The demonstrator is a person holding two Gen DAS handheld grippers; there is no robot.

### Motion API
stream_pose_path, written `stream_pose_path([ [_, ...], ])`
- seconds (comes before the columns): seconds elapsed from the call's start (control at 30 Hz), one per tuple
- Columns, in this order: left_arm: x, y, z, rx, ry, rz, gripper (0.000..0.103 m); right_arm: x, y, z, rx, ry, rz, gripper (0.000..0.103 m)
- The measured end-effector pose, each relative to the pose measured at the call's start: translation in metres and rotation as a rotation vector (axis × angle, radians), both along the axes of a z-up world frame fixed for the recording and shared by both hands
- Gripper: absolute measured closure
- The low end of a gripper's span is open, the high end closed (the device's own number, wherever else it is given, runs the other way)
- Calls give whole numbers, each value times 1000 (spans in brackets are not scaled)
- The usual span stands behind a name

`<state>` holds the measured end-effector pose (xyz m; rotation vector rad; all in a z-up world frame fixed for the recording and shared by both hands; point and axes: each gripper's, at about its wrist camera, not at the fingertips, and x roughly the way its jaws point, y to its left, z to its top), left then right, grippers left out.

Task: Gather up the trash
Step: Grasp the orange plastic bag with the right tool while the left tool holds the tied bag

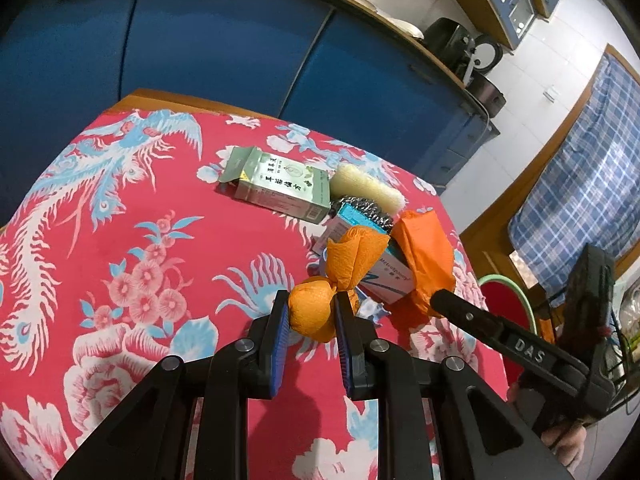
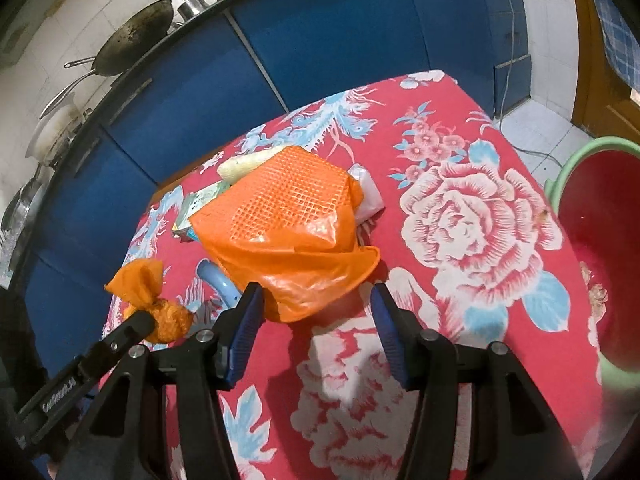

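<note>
Only the right wrist view shows the red bucket with a green rim beside the desk; its contents are unclear. The left hand-held gripper clamps a knotted orange plastic bundle above the desk. The right hand-held gripper stands wide, empty, near the crumpled orange plastic bag.

My left gripper holds a tied bundle between its fingers, above the tabletop. Beyond it lie a boxes pile, a carton further back left, a sponge behind. My right gripper sits just before a crumpled bag; bucket off the tabletop's right edge.
</note>
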<state>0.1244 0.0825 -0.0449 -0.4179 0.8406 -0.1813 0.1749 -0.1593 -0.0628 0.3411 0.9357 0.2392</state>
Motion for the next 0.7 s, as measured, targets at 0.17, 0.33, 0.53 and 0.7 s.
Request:
stream_pose_path([
  [0.17,-1,-1,0,1,0,-2,81,9,-6,-7,52,24,-19,45],
  [0.33,-1,-3,0,3,0,-5,81,11,-9,-8,66,35,-11,76],
  [0.53,-2,-7,3,5,-6,-14,81,2,-12,4,63,-22,15,99],
  [0.7,-4,-11,6,10,-11,-23,81,-9,-20,22,79,-80,6,99],
])
